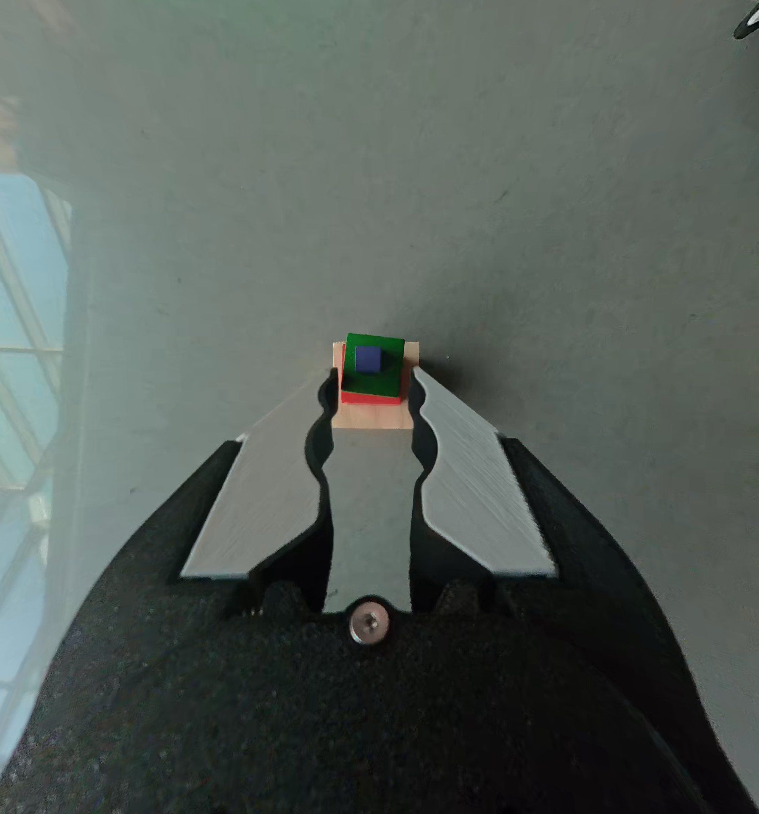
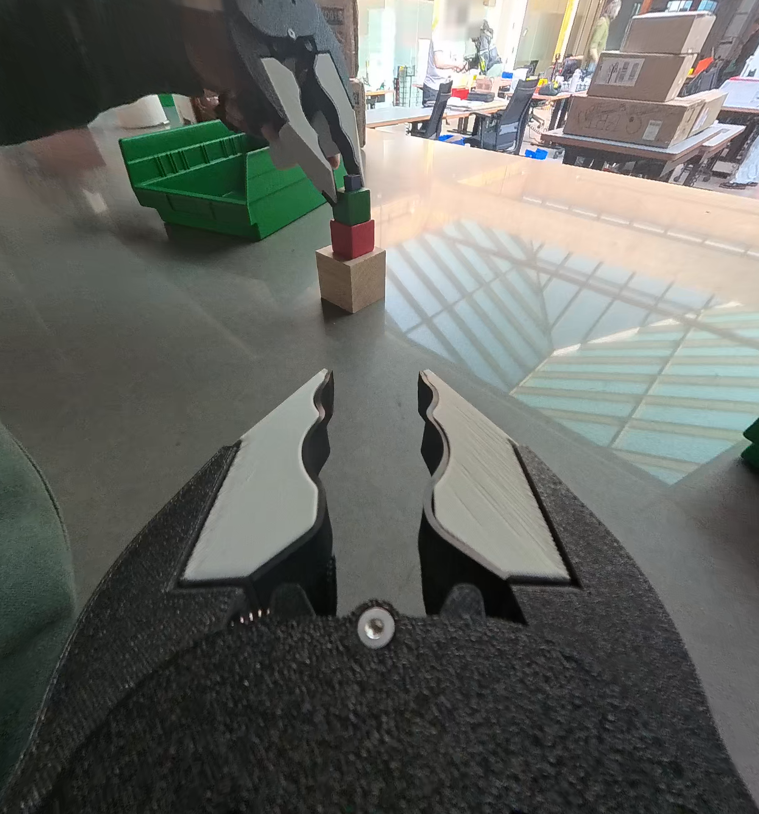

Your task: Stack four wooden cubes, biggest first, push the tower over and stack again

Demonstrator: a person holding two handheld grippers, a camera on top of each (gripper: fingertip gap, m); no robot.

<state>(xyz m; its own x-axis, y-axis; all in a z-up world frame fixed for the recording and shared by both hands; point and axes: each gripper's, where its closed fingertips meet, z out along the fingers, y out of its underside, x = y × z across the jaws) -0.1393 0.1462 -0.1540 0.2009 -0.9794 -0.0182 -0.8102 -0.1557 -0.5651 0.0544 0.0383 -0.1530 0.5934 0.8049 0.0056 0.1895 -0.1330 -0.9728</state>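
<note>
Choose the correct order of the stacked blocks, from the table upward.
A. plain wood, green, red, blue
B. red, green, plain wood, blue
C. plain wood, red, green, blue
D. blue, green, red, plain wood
C: in the right wrist view the plain wood block stands on the table, the red block on it, then the green block, and the small blue block on top.

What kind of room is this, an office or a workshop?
Probably an open workshop or lab: stacked brown cardboard boxes on work tables, black office chairs at desks, and a green plastic parts bin on the glossy grey table.
</note>
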